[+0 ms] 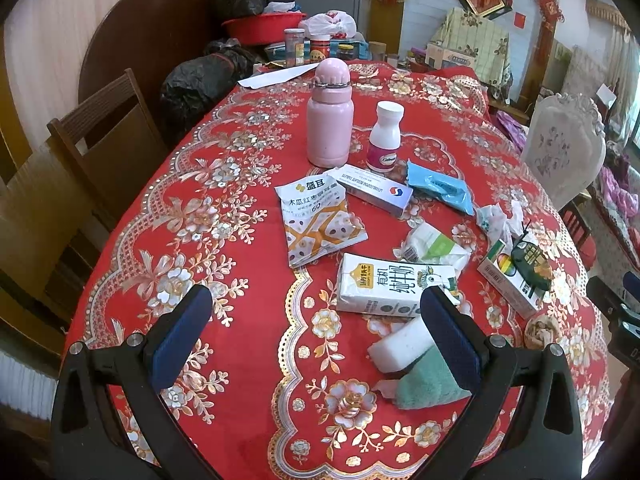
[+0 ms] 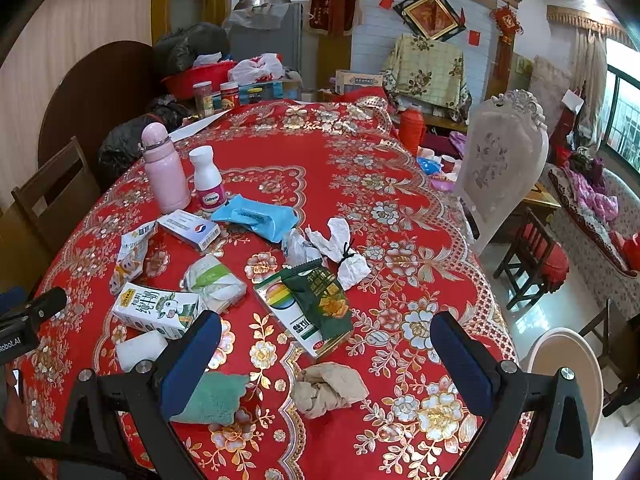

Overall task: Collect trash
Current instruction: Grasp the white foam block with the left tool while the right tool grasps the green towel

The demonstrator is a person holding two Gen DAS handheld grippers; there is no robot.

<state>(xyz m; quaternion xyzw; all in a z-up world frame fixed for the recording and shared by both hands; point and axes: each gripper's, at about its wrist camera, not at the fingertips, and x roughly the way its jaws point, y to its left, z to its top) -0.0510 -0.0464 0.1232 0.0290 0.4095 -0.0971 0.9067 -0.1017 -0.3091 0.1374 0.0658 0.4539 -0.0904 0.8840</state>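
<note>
Black angular left tool (image 1: 316, 336) and right tool (image 2: 326, 354), blue pads, silver screws.

The left gripper's finger (image 1: 448, 336) covers part of the green cloth (image 1: 420, 384) and the white block (image 1: 400, 346); small print on the medicine box (image 1: 374, 192) (perhaps tablets) stays unreadable.

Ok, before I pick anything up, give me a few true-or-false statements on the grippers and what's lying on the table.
1. Both grippers are open and empty. True: left gripper, right gripper.
2. The pink bottle lies on its side. False: it stands upright.
3. The milk carton lies flat on the tablecloth. True.
4. The green wrapper lies under the blue packet. False: it rests on a white box, apart from the packet.
5. The crumpled brown paper is in the right gripper. False: it lies loose on the cloth.
</note>
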